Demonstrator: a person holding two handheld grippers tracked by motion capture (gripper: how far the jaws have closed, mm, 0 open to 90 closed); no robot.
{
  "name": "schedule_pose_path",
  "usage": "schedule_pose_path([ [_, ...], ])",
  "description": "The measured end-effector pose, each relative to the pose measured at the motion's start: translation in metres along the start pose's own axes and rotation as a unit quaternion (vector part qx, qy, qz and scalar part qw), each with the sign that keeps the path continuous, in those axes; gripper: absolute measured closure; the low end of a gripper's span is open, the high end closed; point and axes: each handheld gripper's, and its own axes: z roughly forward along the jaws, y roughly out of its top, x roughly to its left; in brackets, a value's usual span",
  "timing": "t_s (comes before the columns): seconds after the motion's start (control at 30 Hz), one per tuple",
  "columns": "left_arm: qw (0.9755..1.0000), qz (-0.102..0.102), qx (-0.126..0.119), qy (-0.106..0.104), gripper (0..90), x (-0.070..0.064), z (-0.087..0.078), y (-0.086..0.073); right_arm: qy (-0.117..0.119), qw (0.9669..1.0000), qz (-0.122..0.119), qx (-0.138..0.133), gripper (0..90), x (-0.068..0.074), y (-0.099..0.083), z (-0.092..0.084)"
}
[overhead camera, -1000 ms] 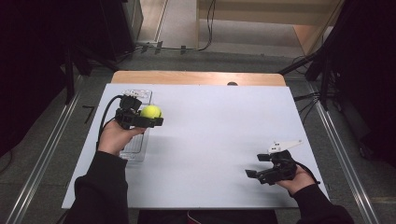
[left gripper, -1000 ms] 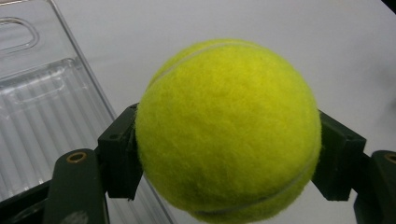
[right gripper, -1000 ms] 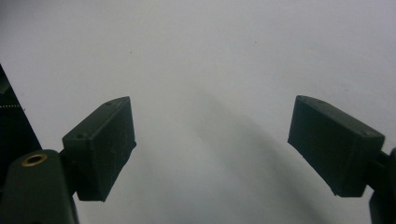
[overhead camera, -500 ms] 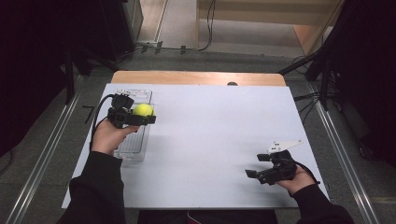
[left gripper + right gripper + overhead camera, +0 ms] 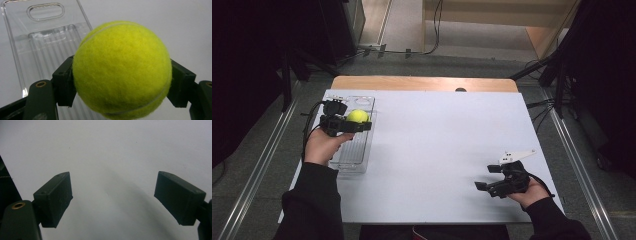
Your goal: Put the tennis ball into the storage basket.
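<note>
One white table (image 5: 442, 150), dark surrounding room

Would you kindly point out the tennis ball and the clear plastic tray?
tennis ball (image 5: 122, 70), left gripper view, middle of its felt.
clear plastic tray (image 5: 353, 152), high view, ribbed floor near its front.

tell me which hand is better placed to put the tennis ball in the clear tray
Left. The left gripper already clamps the tennis ball over the clear tray; the right gripper sits open, far across the table.
</note>
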Motion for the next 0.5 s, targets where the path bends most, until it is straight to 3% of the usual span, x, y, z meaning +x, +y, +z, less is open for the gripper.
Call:
schedule_pose_path([
  [0.13, 0.9998, -0.006, -0.011, 0.017, 26.2, 0.0035, -0.0015, -0.0007, 0.000, 1.0000, 0.000, 0.000, 12.9, 0.0000, 0.0000, -0.0001],
  [0.5, 0.9987, -0.022, -0.025, 0.040, 26.2, 0.0105, 0.0000, -0.0040, -0.001, 1.0000, 0.001, 0.001, 12.9, 0.0000, -0.0001, 0.0000],
])
